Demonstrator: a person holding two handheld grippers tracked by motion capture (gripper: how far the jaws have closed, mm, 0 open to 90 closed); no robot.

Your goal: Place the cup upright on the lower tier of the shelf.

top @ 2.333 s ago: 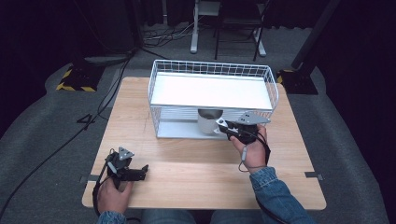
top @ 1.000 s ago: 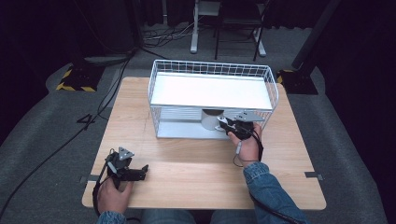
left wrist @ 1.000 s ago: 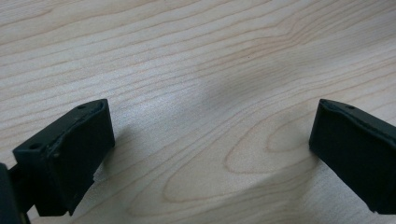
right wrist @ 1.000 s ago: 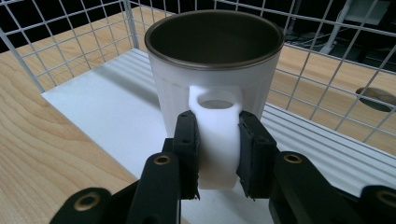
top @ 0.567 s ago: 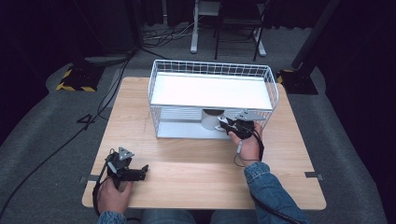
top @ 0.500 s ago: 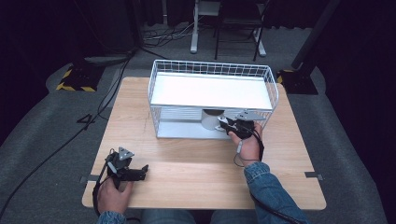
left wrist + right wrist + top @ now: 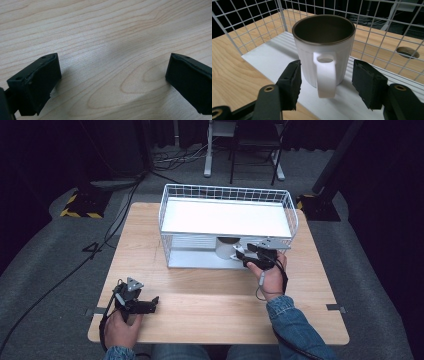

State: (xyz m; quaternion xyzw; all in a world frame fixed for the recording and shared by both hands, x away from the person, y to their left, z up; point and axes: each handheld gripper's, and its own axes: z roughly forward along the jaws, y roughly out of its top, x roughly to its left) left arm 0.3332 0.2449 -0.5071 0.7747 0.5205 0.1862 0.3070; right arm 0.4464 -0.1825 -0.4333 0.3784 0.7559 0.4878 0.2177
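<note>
Right gripper view: ribbed white mug point(image 7: 323, 53), dark-lined.

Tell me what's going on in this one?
A person is setting a white mug on the lower shelf of a white wire rack on a wooden table. The right gripper has just been opening: its jaws stand either side of the mug's handle without pressing it, and the mug stands upright on the shelf. The left gripper rests open over bare tabletop near the person.
</note>
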